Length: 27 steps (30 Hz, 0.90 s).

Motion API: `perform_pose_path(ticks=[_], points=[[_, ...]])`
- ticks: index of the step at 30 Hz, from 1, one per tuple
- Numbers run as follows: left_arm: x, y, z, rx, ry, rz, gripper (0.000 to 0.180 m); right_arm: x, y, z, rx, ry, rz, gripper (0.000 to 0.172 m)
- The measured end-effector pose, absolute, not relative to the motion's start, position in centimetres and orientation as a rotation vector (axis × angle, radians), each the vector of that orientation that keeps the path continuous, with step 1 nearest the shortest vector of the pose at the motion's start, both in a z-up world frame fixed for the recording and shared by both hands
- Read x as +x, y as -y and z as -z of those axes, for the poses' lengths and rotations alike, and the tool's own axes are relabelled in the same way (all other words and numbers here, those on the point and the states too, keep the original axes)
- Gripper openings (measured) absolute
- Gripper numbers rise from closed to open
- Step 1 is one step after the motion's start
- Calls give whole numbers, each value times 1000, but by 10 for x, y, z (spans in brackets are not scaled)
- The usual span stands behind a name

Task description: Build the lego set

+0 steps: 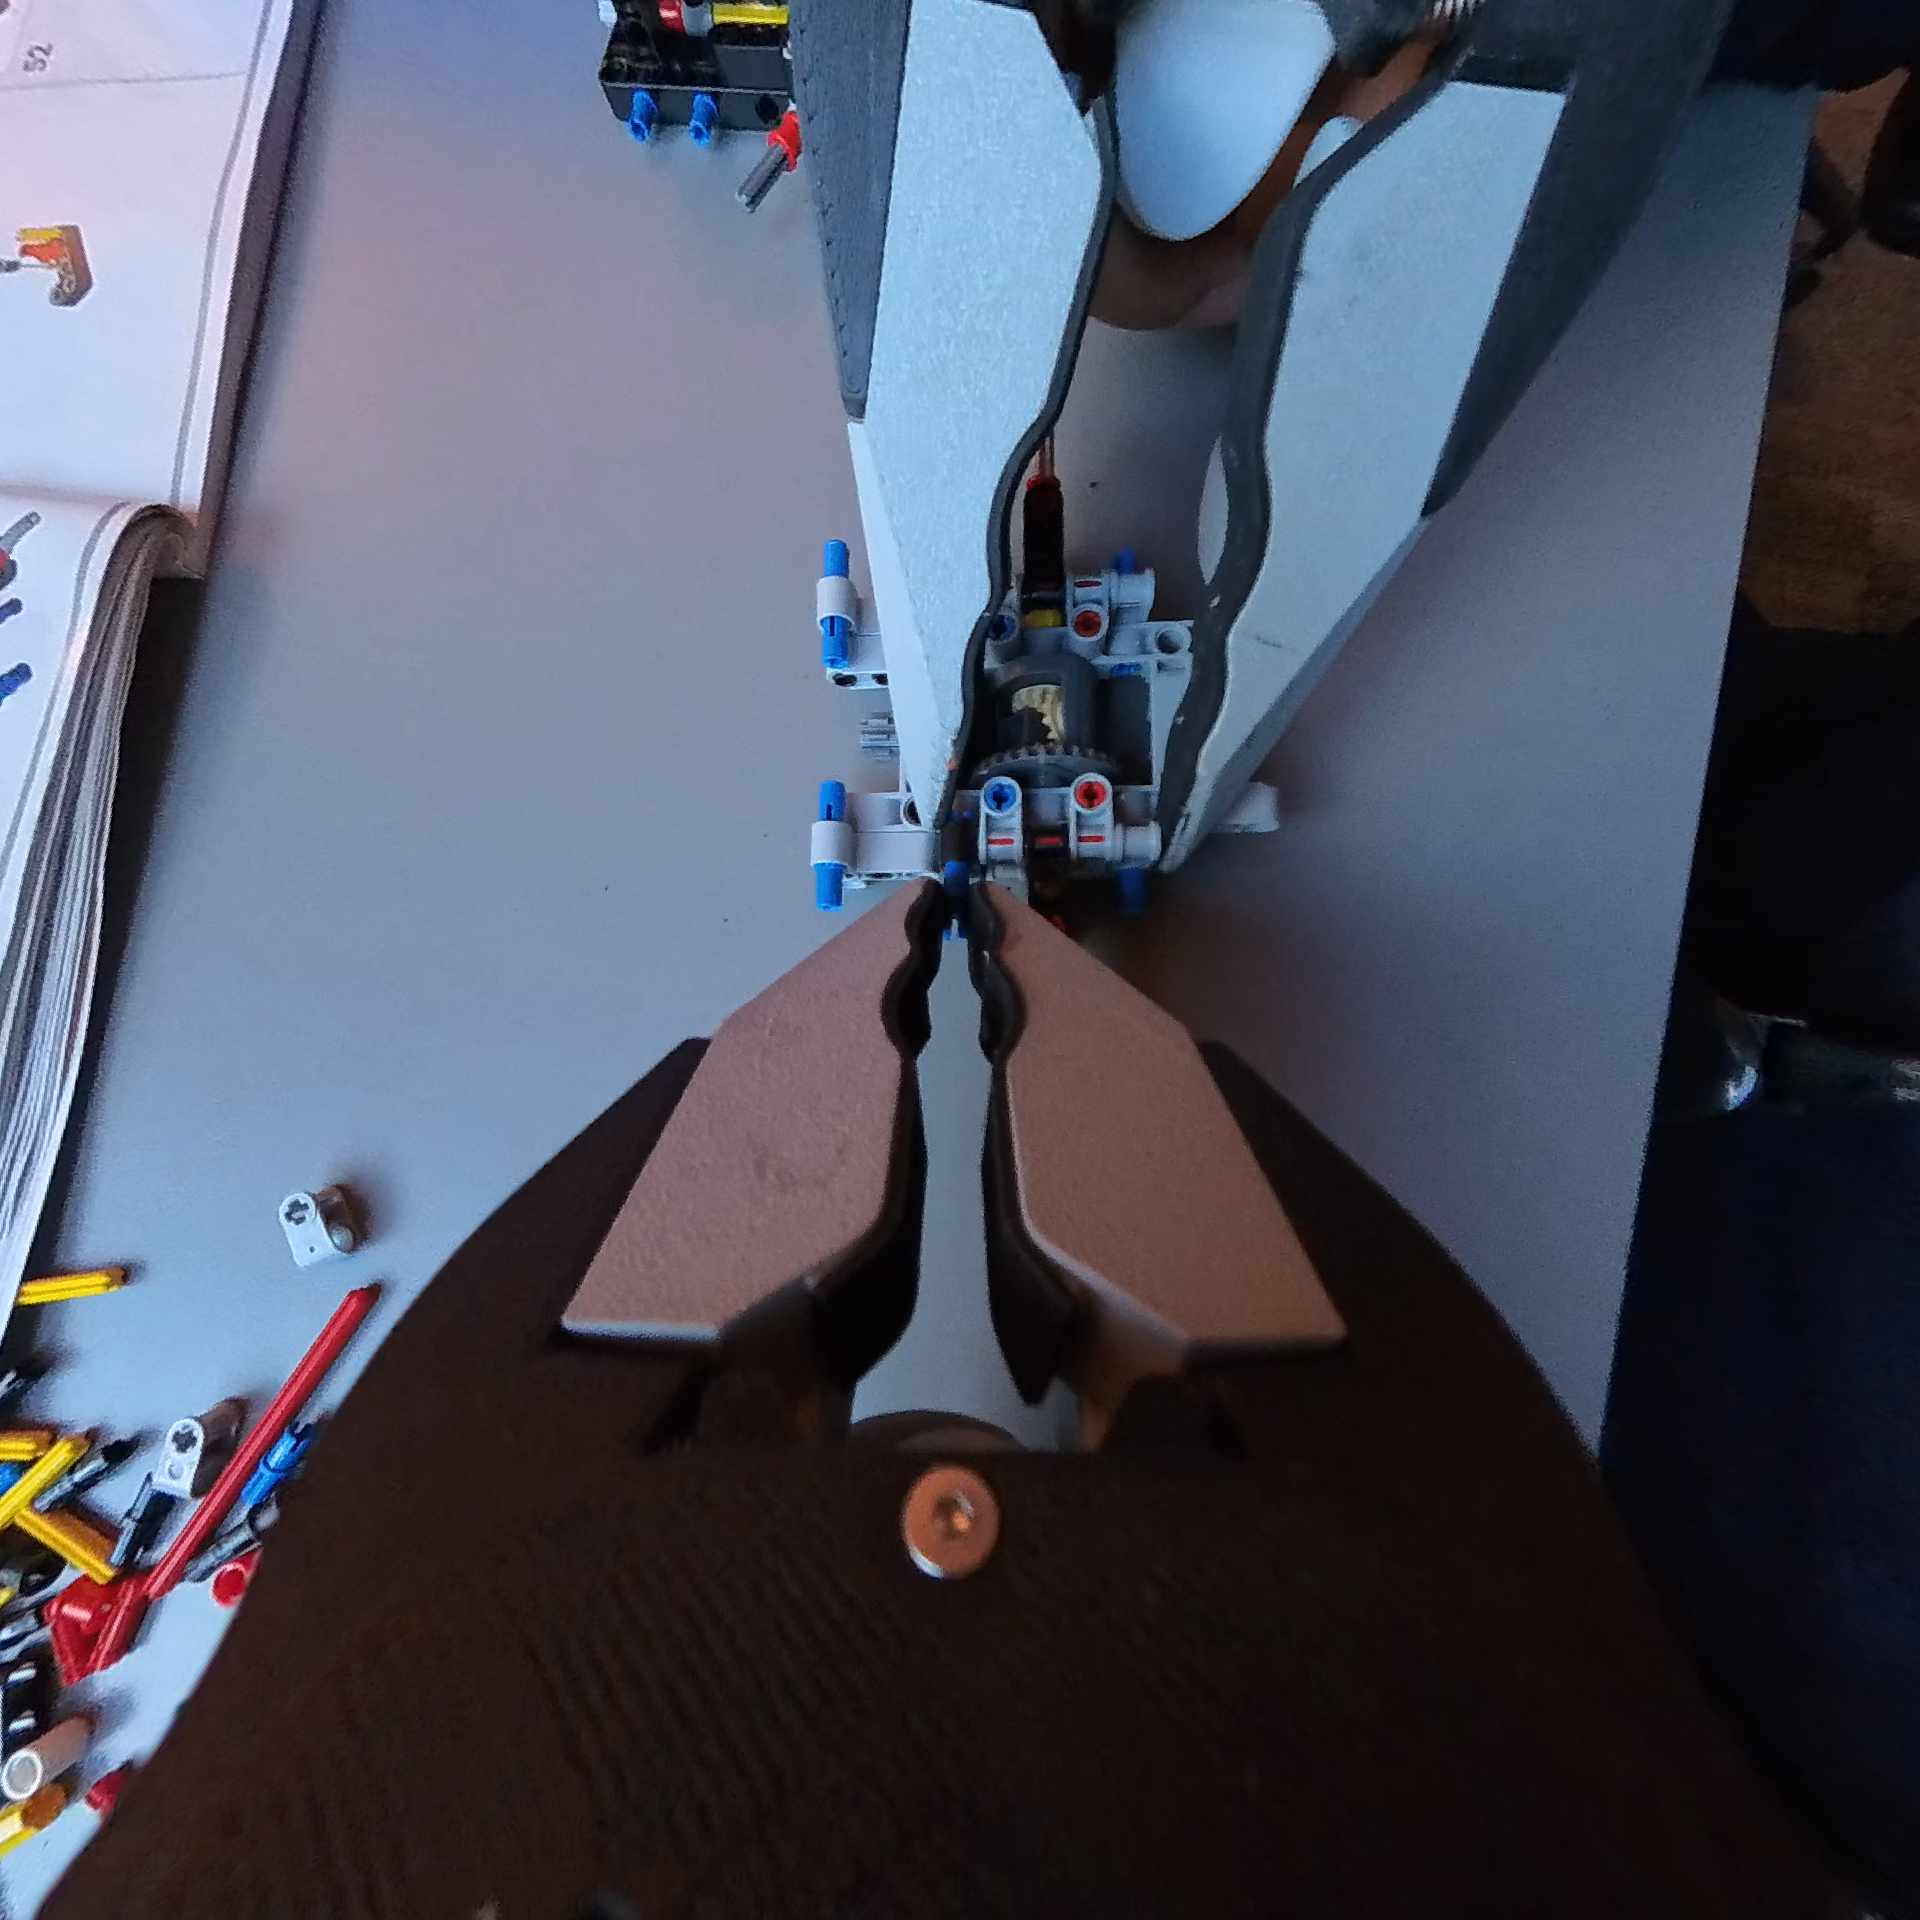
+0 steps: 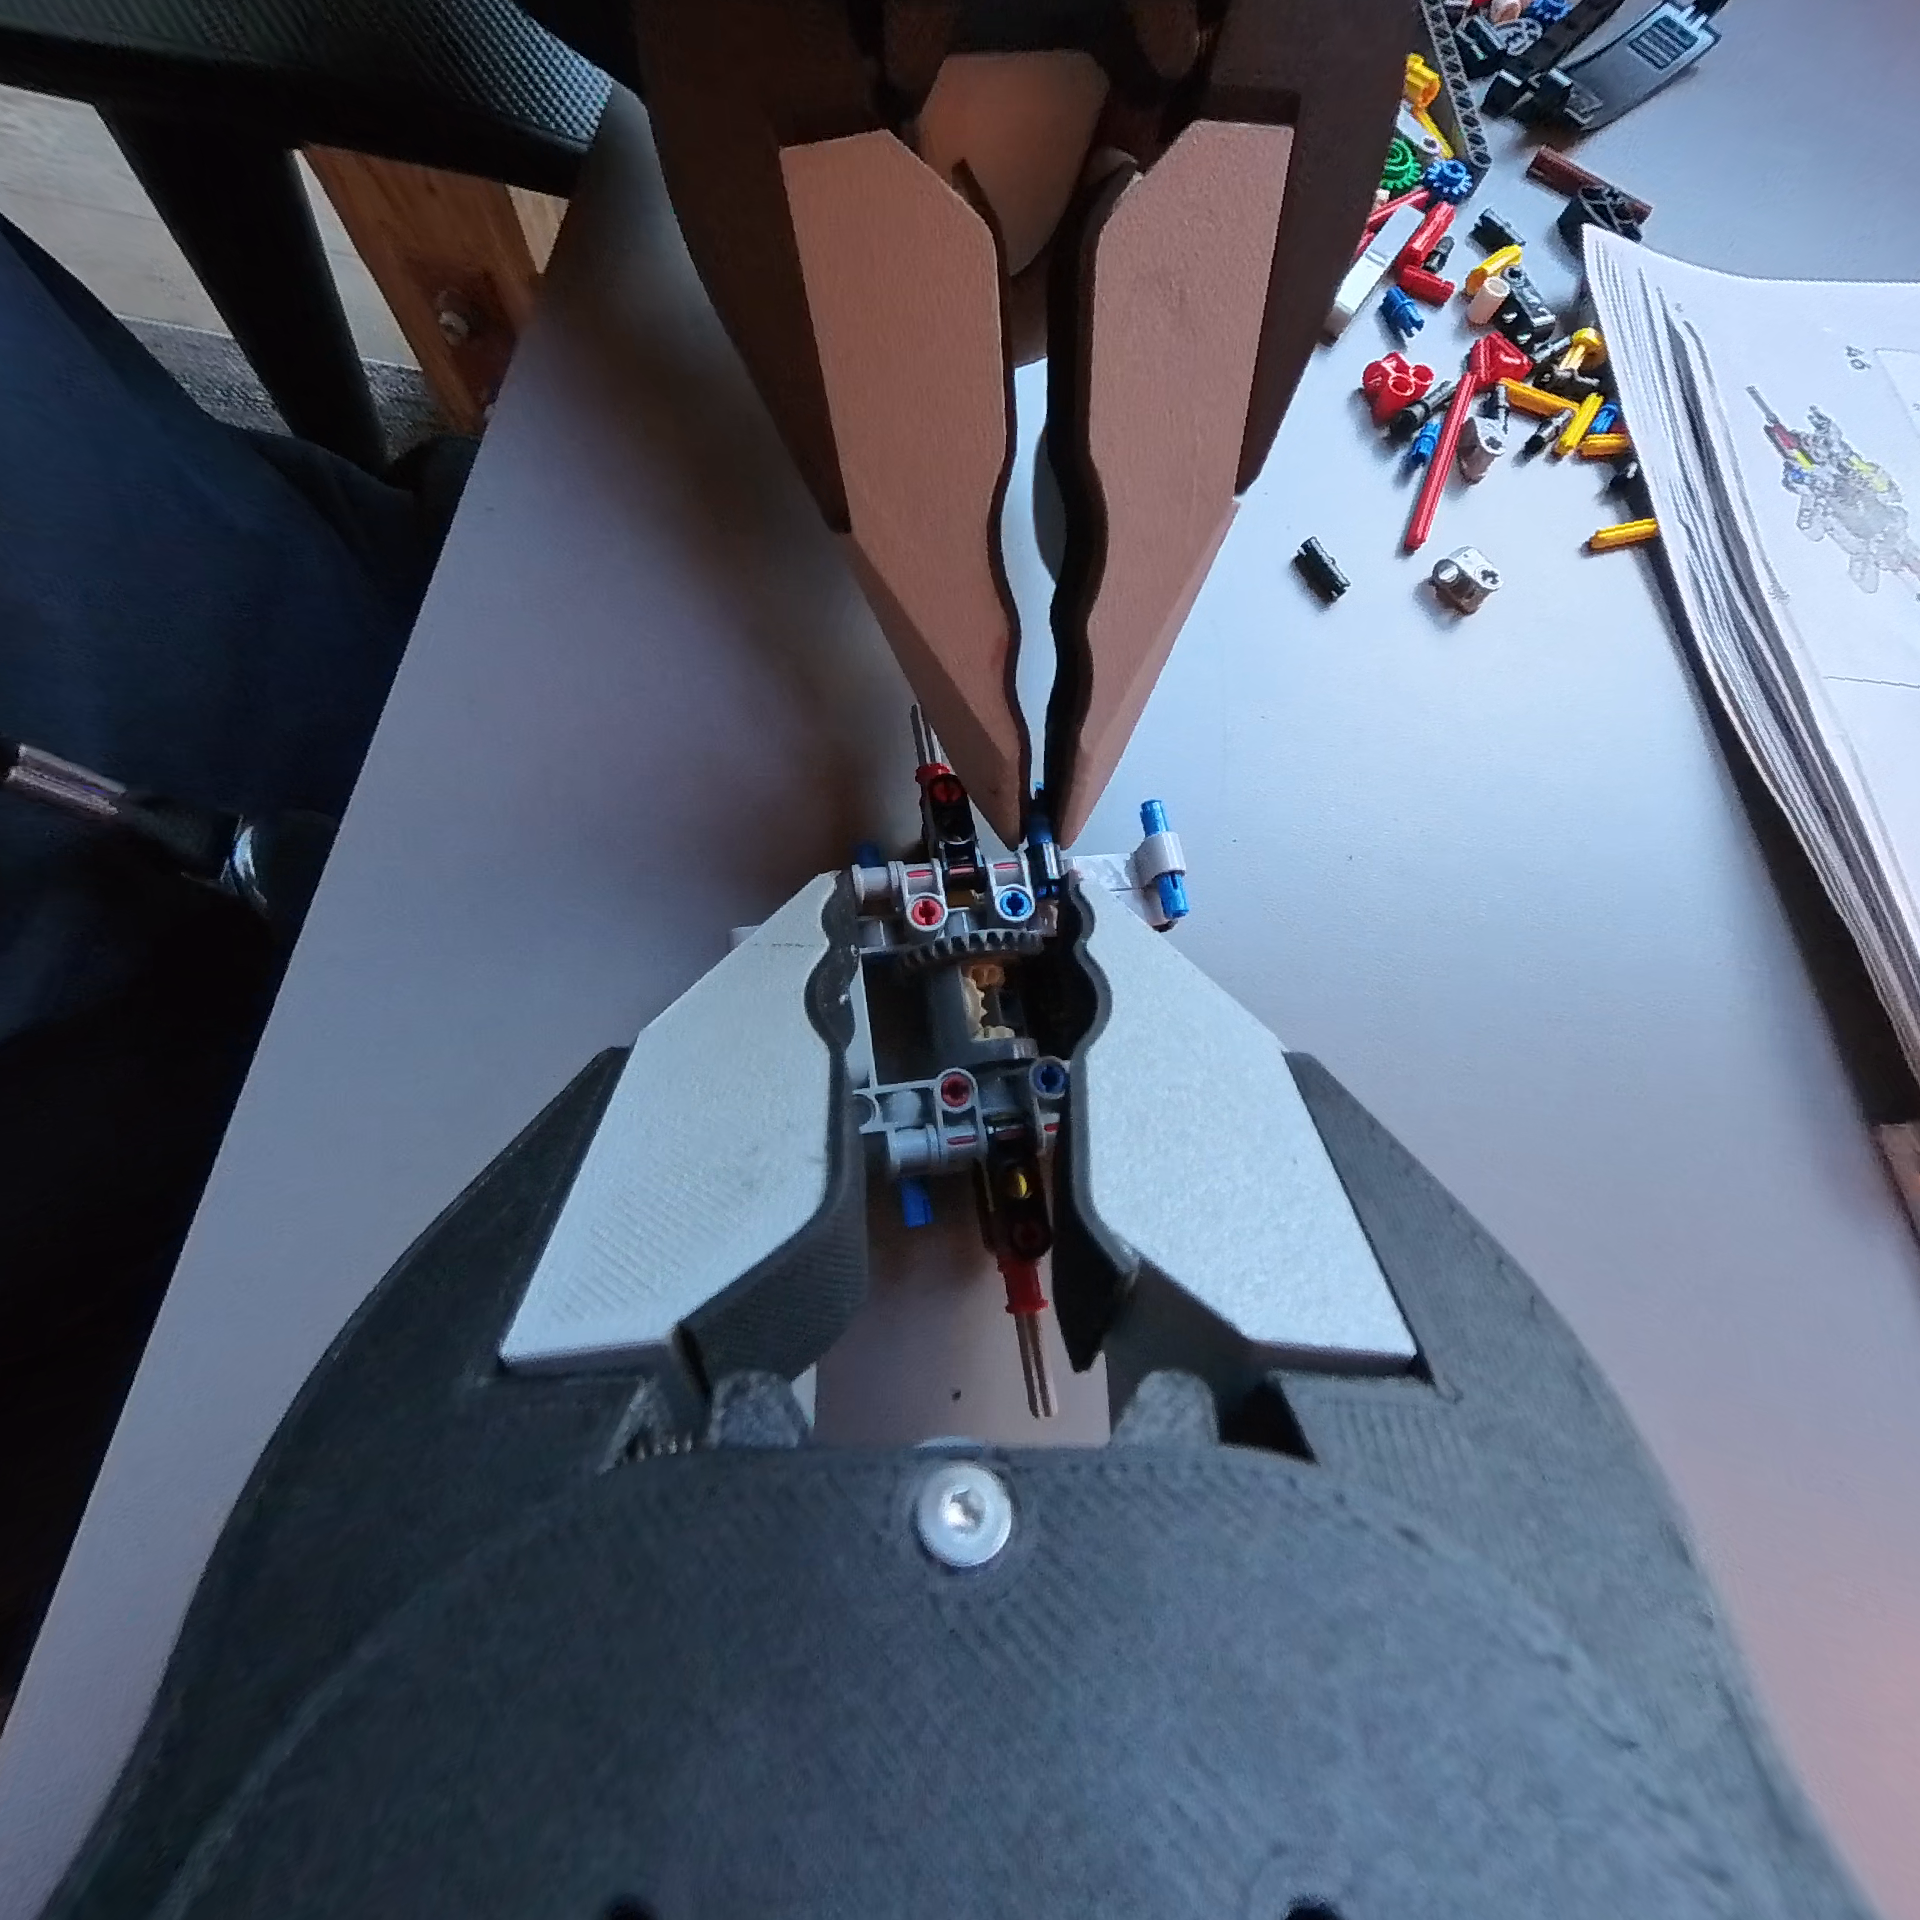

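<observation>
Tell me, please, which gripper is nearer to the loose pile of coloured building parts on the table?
Left. The left gripper has the pile of parts just beside its body; the right gripper sits further off, clamped around the grey gear assembly.

light: dim, cool – warm pink cast nearby | focus: centre sharp | edges: blurred, fisheye-bent

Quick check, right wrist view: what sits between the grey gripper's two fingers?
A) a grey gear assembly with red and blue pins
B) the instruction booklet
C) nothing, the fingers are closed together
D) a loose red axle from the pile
A: the right gripper has its grey fingers on either side of the grey gear assembly; the booklet and loose parts pile lie off to the side on the table.
</observation>
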State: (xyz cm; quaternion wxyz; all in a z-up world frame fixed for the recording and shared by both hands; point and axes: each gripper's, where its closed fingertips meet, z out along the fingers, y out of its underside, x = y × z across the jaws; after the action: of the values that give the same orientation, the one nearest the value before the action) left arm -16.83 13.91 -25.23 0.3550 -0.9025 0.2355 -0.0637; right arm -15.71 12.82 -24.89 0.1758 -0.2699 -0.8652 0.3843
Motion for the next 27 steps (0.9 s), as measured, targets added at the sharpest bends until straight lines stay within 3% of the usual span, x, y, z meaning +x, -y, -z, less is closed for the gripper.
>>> perform_pose_path(ticks=[6, 7, 11, 27], points=[[-172, -134, 252, -2329, -596, 203, 3, -159, -126, 249, -767, 2430, -1187, 36], [-175, -134, 252, -2330, -591, 169, 11, -159, -124, 249, -761, 2431, -1186, 35], [-175, -125, 258, -2355, -638, 146, 3, -160, -123, 249, -748, 2429, -1166, 35], [-173, -126, 258, -2346, -703, 153, 2, -160, -122, 250, -619, 2408, -1060, 39]])
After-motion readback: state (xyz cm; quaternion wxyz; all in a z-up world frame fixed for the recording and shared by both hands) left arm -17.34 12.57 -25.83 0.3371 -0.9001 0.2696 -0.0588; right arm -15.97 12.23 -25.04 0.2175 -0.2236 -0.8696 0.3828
